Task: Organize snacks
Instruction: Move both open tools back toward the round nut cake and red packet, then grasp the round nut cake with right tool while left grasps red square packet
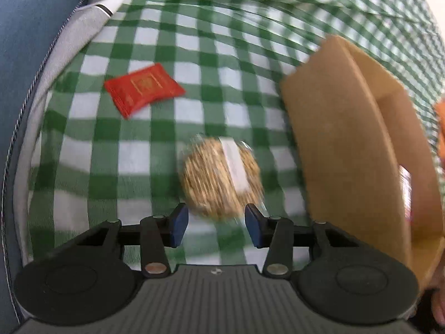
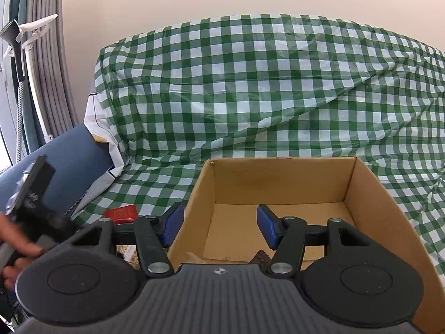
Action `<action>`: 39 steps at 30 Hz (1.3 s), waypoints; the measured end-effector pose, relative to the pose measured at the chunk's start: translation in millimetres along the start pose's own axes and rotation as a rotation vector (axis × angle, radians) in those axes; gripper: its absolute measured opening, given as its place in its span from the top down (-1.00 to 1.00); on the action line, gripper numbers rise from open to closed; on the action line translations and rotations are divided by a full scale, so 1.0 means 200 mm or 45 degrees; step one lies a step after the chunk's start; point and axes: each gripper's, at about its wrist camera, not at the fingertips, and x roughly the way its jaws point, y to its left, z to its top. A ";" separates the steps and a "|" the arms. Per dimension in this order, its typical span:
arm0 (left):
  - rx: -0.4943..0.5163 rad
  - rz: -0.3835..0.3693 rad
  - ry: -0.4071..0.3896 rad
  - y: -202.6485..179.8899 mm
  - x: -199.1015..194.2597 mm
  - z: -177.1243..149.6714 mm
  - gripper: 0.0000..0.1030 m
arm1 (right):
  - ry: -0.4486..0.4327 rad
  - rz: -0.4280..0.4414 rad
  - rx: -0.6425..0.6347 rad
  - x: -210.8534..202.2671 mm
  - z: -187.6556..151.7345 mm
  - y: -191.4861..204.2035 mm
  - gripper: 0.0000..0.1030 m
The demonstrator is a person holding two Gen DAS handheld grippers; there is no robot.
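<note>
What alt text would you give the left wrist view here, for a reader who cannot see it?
The left gripper, its jaws apart, points down at a round wrapped oat cookie lying just ahead of its fingertips on a green checked cloth. A red snack packet lies farther off to the left, and a cardboard box stands at the right. The picture is blurred.

A green-and-white checked cloth (image 1: 228,55) covers the surface that carries everything; it is creased and drapes up over a raised bulk at the back (image 2: 250,83). What lies beneath it cannot be told. Directly on the cloth lies a flat red packet (image 1: 143,89), well apart from a round, golden-brown snack in clear wrap (image 1: 219,178), which is blurred, perhaps a grain cake. An open cardboard box (image 2: 370,194) stands on the cloth just beside the round snack. At the left edge the cloth meets grey and blue fabric (image 1: 69,36).
</note>
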 end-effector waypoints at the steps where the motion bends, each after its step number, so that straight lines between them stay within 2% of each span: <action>1: 0.010 -0.009 -0.014 0.00 -0.03 -0.02 0.03 | 0.000 0.006 -0.002 0.00 0.00 0.01 -0.17; 6: -0.038 0.069 -0.192 0.10 -0.19 -0.02 0.06 | -0.003 0.066 -0.050 -0.01 -0.02 0.12 -0.17; 8: -0.068 0.105 -0.262 0.13 -0.23 0.02 0.36 | -0.013 0.117 -0.093 -0.02 -0.04 0.18 -0.17; 10: -0.079 0.126 -0.327 0.13 -0.25 0.05 0.48 | -0.021 0.168 -0.169 -0.01 -0.06 0.28 -0.17; 15: -0.097 0.202 -0.432 0.13 -0.31 0.10 0.50 | -0.018 0.277 -0.215 0.02 -0.07 0.46 -0.17; 18: -0.136 0.254 -0.471 0.16 -0.33 0.13 0.50 | 0.042 0.301 -0.193 0.13 -0.03 0.55 -0.25; 20: -0.192 0.265 -0.485 0.20 -0.34 0.15 0.50 | 0.106 0.302 -0.194 0.25 -0.02 0.63 -0.42; 23: -0.228 0.278 -0.467 0.24 -0.34 0.16 0.50 | 0.195 0.282 -0.219 0.42 -0.08 0.74 -0.45; 27: -0.170 0.311 -0.454 0.21 -0.31 0.19 0.50 | 0.288 0.220 -0.194 0.60 -0.17 0.78 -0.48; 28: -0.143 0.319 -0.455 0.20 -0.30 0.19 0.50 | 0.319 0.194 -0.180 0.65 -0.19 0.78 -0.56; 29: -0.115 0.323 -0.452 0.18 -0.29 0.20 0.46 | 0.350 0.175 -0.167 0.70 -0.20 0.78 -0.66; 31: -0.031 0.334 -0.428 0.16 -0.23 0.24 0.39 | 0.383 0.118 -0.151 0.76 -0.23 0.76 -0.71; 32: 0.018 0.354 -0.418 0.15 -0.20 0.26 0.29 | 0.403 0.102 -0.127 0.80 -0.24 0.75 -0.71; 36: 0.177 0.440 -0.382 0.12 -0.06 0.33 0.00 | 0.529 0.143 -0.045 0.91 -0.27 0.72 -0.71; 38: 0.202 0.439 -0.376 0.14 0.00 0.35 -0.33 | 0.582 0.162 -0.038 0.94 -0.30 0.72 -0.71; 39: 0.213 0.439 -0.375 0.14 0.03 0.37 -0.37 | 0.598 0.160 -0.037 0.95 -0.31 0.72 -0.71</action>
